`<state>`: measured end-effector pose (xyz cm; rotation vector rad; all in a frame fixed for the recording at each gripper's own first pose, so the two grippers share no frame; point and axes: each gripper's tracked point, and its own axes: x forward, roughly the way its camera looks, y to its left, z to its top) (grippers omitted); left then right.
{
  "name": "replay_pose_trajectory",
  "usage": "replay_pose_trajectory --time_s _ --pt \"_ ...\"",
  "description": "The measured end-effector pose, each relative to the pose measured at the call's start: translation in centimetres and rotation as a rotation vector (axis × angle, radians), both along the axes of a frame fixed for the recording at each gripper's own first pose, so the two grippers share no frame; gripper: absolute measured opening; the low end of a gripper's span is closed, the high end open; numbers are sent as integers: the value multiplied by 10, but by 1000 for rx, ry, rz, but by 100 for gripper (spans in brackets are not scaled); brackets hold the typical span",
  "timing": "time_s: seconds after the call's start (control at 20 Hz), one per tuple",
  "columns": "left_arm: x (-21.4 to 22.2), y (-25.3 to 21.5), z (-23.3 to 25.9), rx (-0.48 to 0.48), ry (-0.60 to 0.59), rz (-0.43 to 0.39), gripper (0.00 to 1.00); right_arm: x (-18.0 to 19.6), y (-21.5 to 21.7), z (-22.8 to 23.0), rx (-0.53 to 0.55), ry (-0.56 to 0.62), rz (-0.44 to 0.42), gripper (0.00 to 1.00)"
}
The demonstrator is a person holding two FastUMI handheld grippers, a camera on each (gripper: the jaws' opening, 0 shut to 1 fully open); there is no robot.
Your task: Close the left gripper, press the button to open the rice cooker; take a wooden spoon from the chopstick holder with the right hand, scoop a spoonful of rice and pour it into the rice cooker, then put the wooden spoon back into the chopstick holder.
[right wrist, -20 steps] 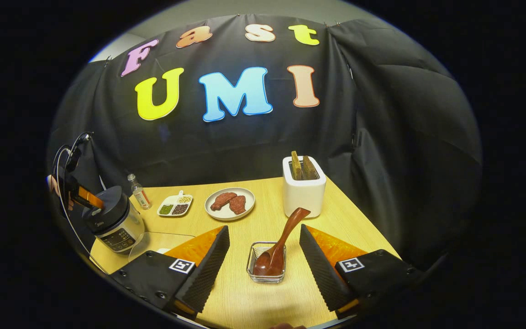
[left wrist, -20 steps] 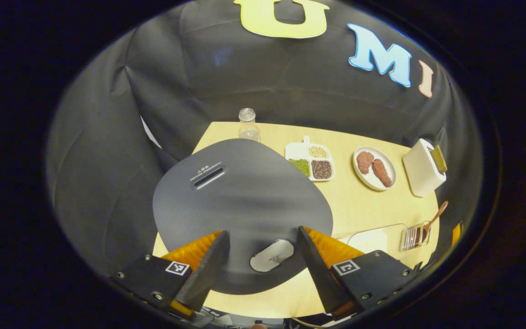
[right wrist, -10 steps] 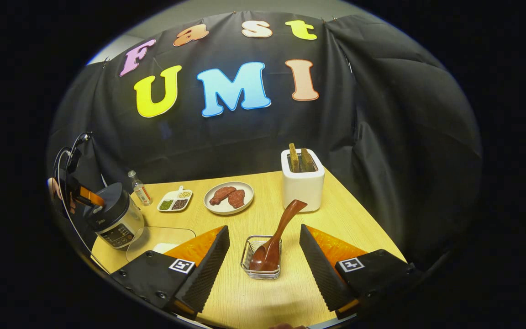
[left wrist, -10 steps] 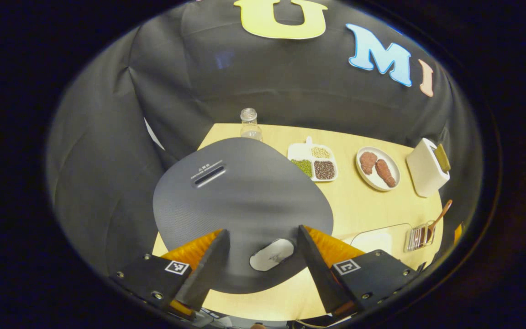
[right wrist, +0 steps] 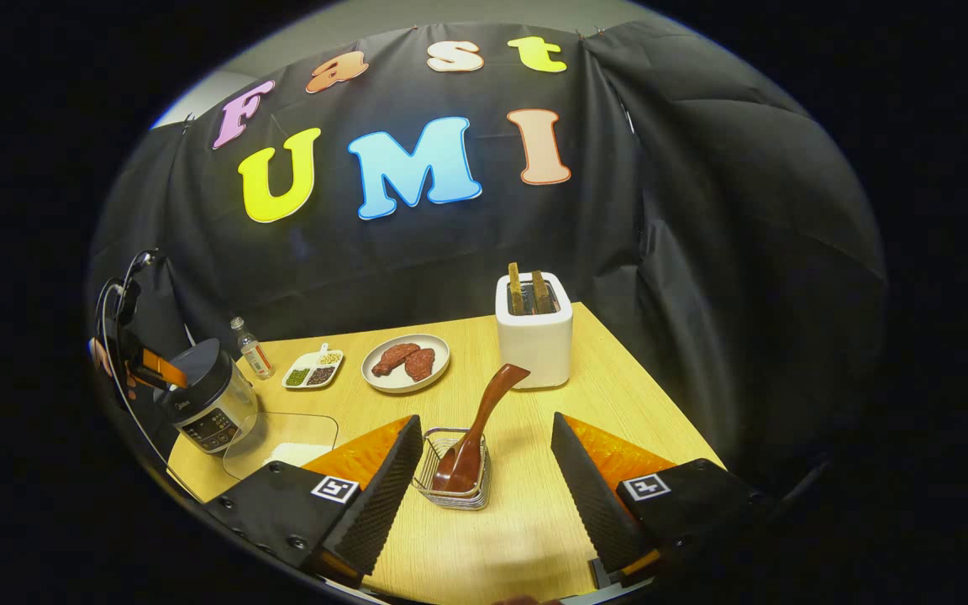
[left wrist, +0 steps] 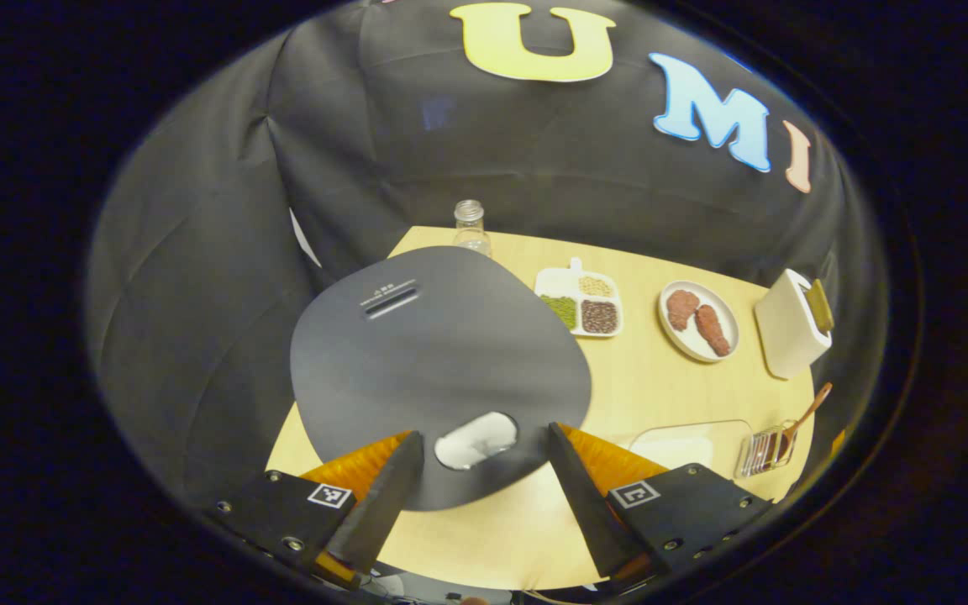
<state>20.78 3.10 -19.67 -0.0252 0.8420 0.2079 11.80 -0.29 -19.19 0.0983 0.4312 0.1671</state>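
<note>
A: What is changed from the earlier frames in the left gripper view?

B: The rice cooker (left wrist: 438,370) is seen smaller and its pale button (left wrist: 476,439) is shifted upward, toward the fingertips' line, so the left gripper (left wrist: 484,491) appears to be drawn back or raised a little. Its jaws are spread wide, exactly as before. No closing is begun, and the lid is seen shut.

A: What is meant by that for the task?

B: The first step is judged not yet done. The jaws must be clenched before the button is pressed, and the tips must be brought down again onto it.

A: And the right gripper (right wrist: 484,496)?

B: It is shifted rightward, so the chopstick holder (right wrist: 453,481) is now found nearer its left finger than midway. Its jaws are released too, and nothing is grasped.

A: What is held in the containers?

B: The wooden spoon (right wrist: 476,428) is stood bowl-down in the wire holder, its handle leaned up and to the right. White rice (right wrist: 286,454) is seen in a clear dish (right wrist: 278,433) beside the cooker. A divided tray (left wrist: 581,301) is filled with green, dark and pale grains in separate compartments. Two brownish pieces are laid on a plate (left wrist: 698,309), slices are stood in the toaster (right wrist: 534,329), and a small bottle (left wrist: 470,225) is set behind the cooker.
</note>
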Motion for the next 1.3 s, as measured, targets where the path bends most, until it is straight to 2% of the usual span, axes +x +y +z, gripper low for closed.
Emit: replay_pose_trajectory --time_s 0.15,0.2,0.35,0.5,0.65,0.8,0.9,1.05,1.1,1.3 --pt "-22 -37 13 17 -69 -41 93 5 -10 -5 6 13 25 98" --pt "-30 -51 24 13 -109 -54 95 8 -11 -5 13 15 39 98" --pt "-49 -90 69 10 -274 -80 95 16 -17 -2 32 14 81 98" --pt "-74 -113 128 83 -437 -121 95 27 -21 6 43 2 106 98" --pt "-95 -132 185 147 -568 -153 93 28 -25 32 69 -53 86 98" --pt "-137 -148 240 156 -730 -180 93 21 -32 63 65 -123 42 98" --pt "-159 -149 265 144 -814 -187 93 10 -38 89 61 -168 8 98" --pt "-186 -137 283 117 -856 -184 92 -19 -50 134 64 -240 -43 98" --pt "-194 -131 282 108 -865 -180 94 -31 -53 146 59 -266 -52 98" --pt "-232 -106 267 98 -887 -172 92 -78 -67 176 2 -354 -90 98"
